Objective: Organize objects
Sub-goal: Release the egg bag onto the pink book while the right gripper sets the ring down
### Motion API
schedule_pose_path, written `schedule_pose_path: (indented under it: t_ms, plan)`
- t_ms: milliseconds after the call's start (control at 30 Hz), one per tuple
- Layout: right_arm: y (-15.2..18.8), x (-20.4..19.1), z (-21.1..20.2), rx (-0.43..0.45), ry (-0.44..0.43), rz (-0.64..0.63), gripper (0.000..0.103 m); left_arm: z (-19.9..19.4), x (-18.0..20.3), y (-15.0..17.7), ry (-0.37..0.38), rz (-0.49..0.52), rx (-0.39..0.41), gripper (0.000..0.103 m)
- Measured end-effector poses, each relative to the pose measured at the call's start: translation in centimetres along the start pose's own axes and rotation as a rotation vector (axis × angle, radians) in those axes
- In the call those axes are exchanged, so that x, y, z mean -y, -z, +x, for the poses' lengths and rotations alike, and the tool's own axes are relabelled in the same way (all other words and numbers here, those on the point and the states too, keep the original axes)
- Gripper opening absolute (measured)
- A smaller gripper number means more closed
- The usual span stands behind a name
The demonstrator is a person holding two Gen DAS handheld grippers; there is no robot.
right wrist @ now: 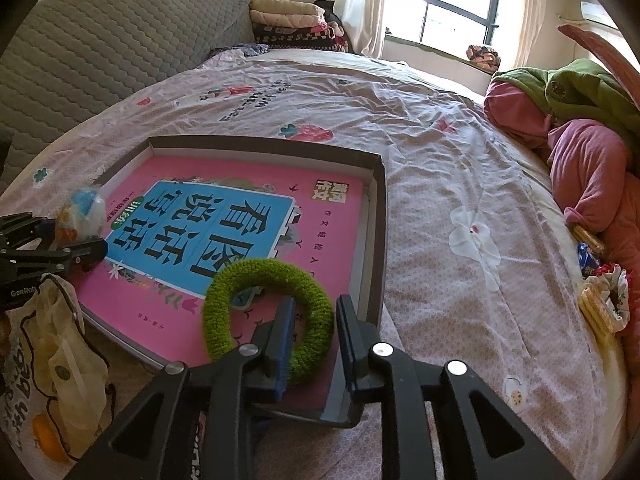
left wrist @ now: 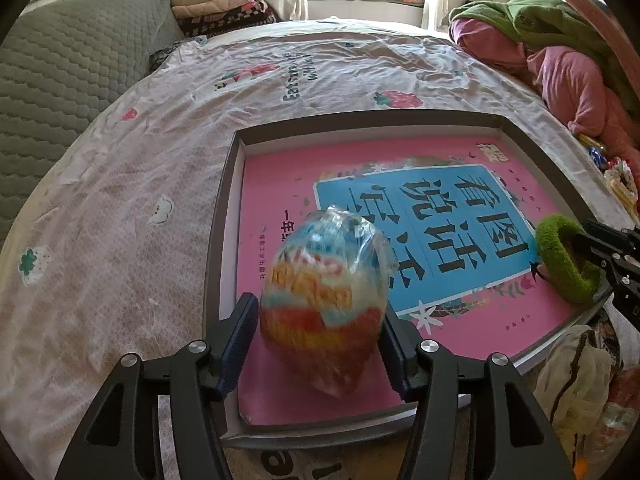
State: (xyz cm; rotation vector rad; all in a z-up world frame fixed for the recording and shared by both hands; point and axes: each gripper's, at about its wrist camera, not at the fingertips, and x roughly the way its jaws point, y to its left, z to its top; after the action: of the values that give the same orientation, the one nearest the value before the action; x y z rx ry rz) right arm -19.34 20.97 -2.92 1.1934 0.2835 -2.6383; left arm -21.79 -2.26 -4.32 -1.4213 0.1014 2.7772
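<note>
Two grippers (left wrist: 320, 332) (right wrist: 314, 332) over box (right wrist: 382, 216)

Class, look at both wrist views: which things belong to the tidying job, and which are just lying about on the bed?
Part of the job:
- wrapped colourful bundle, between the left gripper jaws
- green knitted ring, between the right gripper jaws
- shallow box
- pink book inside it

Lying about:
- pink and green clothes
- folded blankets
- printed plastic bag

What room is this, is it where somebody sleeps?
Most likely a bedroom. A big bed with a strawberry-print sheet fills the view, a quilted headboard stands behind it, folded blankets are stacked by the curtained window, and clothes are piled at one side.
</note>
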Motion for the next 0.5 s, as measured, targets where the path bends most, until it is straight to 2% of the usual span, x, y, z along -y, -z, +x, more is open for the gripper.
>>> schedule_pose_path:
  t_ms: [100, 500]
  plan:
    - [-0.09, 0.12, -0.34, 0.010, -0.001, 0.006, 0.030, -0.08, 0.05, 0.01, 0.003, 0.000, -0.004, 0.060]
    - [-0.28, 0.09, -0.91, 0.032, -0.006, 0.012, 0.031, -0.72, -0.27, -0.31, 0.004, -0.017, 0.004, 0.061]
